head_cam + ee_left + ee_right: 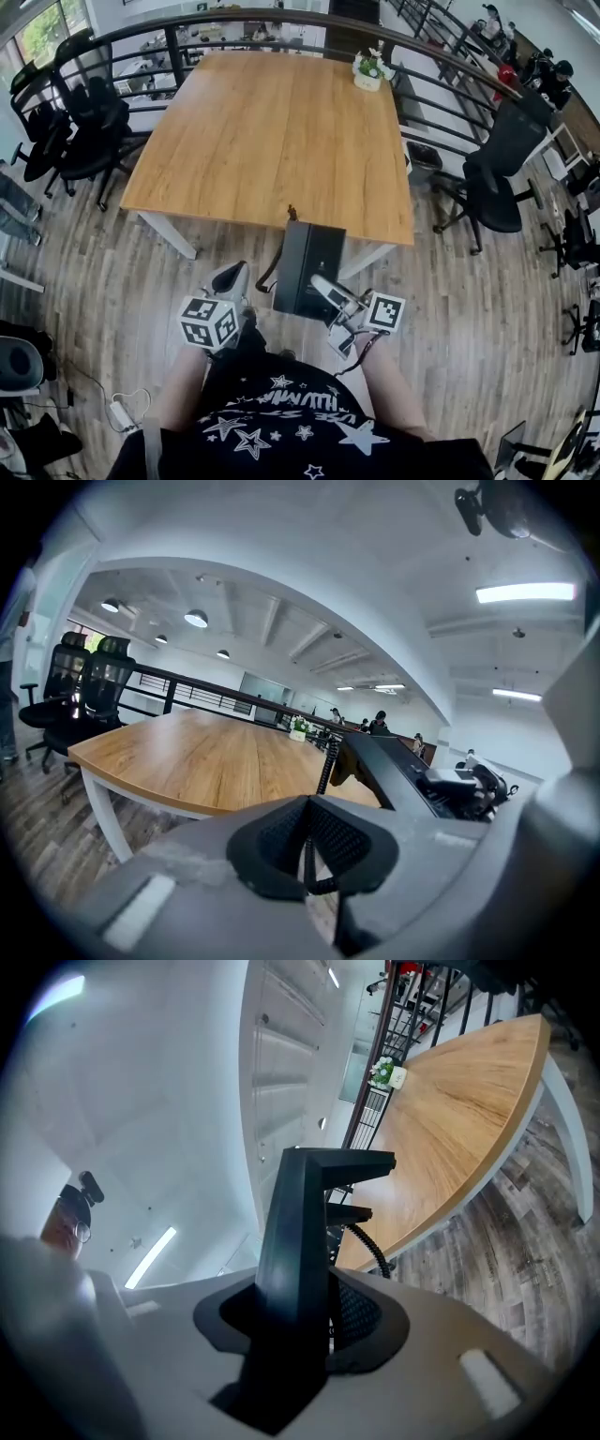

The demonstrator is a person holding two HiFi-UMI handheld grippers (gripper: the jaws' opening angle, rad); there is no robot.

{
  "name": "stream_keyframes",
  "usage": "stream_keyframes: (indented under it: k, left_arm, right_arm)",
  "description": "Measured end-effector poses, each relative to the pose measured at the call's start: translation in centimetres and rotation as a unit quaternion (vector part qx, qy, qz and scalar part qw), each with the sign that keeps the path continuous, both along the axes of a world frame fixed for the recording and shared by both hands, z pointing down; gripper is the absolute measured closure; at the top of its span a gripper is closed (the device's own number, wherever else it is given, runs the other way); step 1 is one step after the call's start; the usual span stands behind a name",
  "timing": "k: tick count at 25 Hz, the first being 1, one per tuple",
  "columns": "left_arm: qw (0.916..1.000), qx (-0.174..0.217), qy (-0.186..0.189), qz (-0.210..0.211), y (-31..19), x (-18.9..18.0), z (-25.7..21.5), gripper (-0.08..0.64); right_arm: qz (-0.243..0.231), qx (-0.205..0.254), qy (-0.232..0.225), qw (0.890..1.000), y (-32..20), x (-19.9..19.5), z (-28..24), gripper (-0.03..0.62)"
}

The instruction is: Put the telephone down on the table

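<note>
A person stands at the near edge of a long wooden table [272, 131], holding a black telephone [309, 267] in the right gripper [323, 286]. In the right gripper view its jaws are clamped on one thin edge of the set, which rises straight out from between the pads. The left gripper [232, 279] sits just left of the telephone in the head view, apart from it, with its jaws drawn together on nothing. A coiled cord [272, 274] loops down the set's left side, between the two grippers.

The telephone is not yet on the table. In the head view it hangs at lower centre, mostly over the floor, and only its top edge overlaps the table's near rim. Its long side runs up the frame, toward the tabletop. The bare wood lies directly above it in the picture, so the coming move looks like a carry forward and a lowering by the right gripper, which alone has hold. A small potted plant [367, 73] stands at the far end, well clear.
</note>
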State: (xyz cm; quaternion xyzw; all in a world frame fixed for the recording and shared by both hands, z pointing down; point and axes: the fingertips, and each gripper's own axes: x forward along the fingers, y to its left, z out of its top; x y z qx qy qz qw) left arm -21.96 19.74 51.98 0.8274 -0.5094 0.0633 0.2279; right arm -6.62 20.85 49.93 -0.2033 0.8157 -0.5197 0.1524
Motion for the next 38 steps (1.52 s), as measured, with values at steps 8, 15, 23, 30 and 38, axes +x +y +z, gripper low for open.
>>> stream_keyframes:
  k: [8,15,23,30,38]
  left_arm:
    - [0.9999,-0.004,0.002,0.012,-0.3,1.3,0.5,0.558]
    - [0.999,-0.004,0.006,0.044,-6.6,2.6,0.9,0.558]
    - [0.9959,-0.002,0.006,0.09,-16.9,2.3,1.3,0.558]
    - [0.9955,-0.01,0.007,0.094,-24.1,0.1,1.3,0.558]
    - [0.9933,-0.026,0.015,0.111,-28.0,-0.5,2.7,0.558]
  right_arm:
    - [0.007,-0.002,0.016,1.0,-0.3,1.4,0.4,0.43]
    - [0.037,-0.005,0.019,0.999,-5.2,2.7,0.7,0.43]
    - [0.079,-0.011,0.031,0.996,-14.8,2.0,1.3,0.43]
    - [0.102,-0.015,0.03,0.994,-22.7,0.6,1.2,0.43]
    - [0.125,-0.018,0.042,0.991,-26.1,0.6,1.4,0.43]
